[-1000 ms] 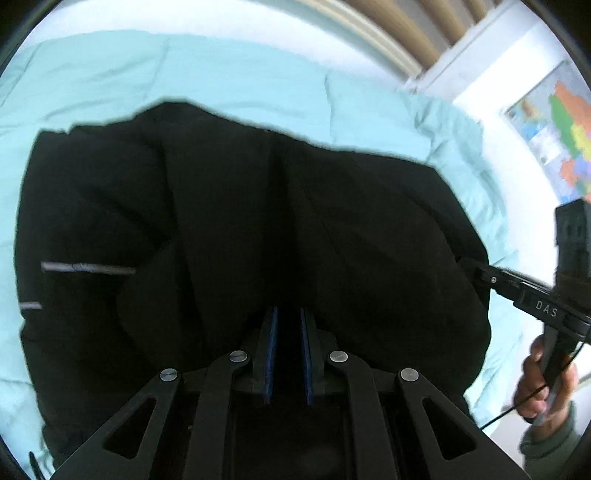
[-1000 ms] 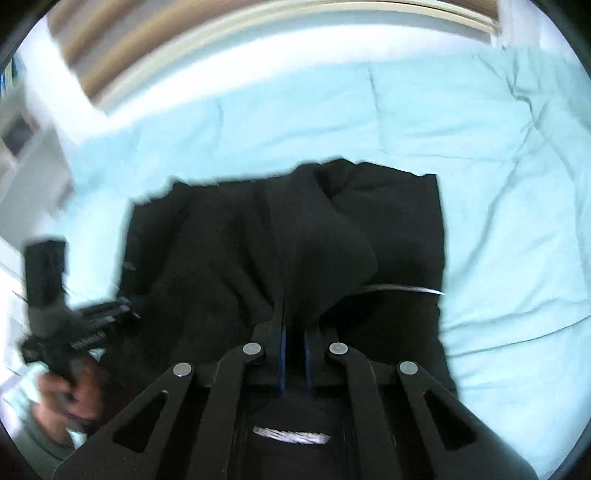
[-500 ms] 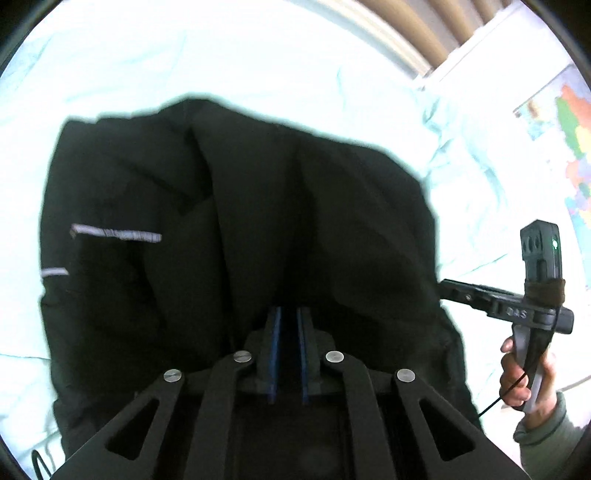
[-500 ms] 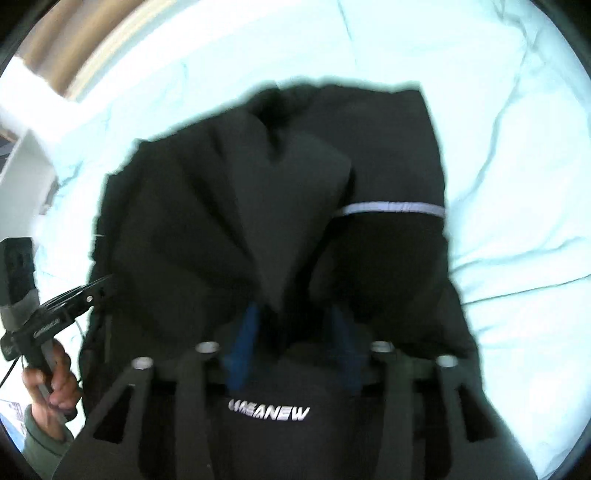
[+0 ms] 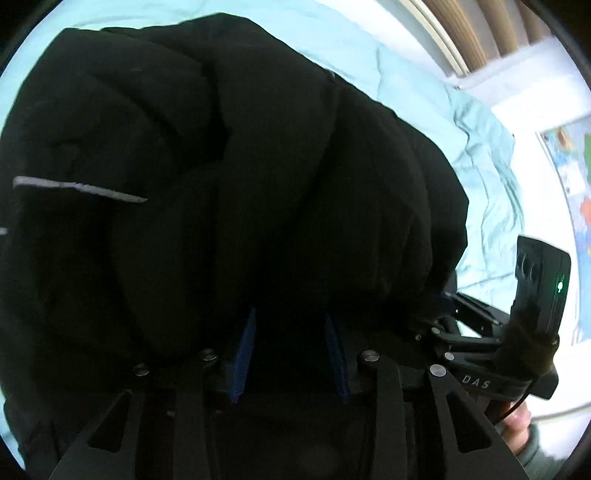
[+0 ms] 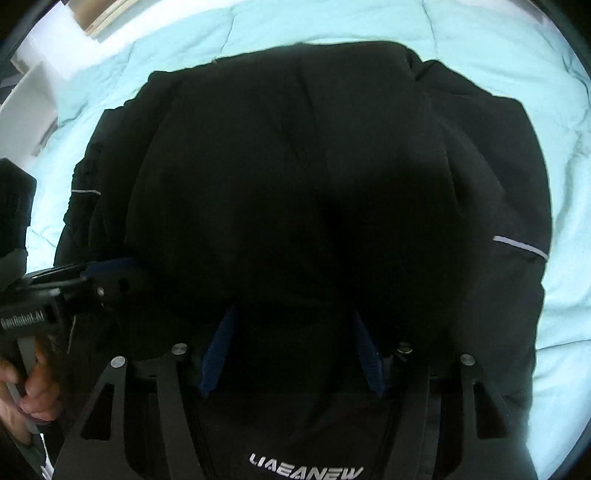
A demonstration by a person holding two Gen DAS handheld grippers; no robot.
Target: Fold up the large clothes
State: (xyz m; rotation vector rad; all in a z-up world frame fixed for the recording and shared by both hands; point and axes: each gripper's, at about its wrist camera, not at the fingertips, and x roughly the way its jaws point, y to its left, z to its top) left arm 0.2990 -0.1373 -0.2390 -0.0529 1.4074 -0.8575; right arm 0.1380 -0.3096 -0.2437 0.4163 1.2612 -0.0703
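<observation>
Nearest us, our left gripper stands with its blue pads apart, dark cloth lying between them but not pinched, so it holds nothing that we can make out. Our right gripper is spread wider, its pads clear of the fabric that bulges over them, and it too grips nothing. Both sit at the near edge of the black jacket, whose white logo shows just below the right fingers. The jacket lies doubled over on itself in a thick bundle on the pale blue quilt, a grey stripe showing on one sleeve and another at the far right side. We judge that a fold has just been laid down and let go. Next we would press the puffy top layer flat, or take fresh hold of an edge for another fold; the bulk looks springy and may reopen. Beyond the quilt stand a wall map and a curtain.
</observation>
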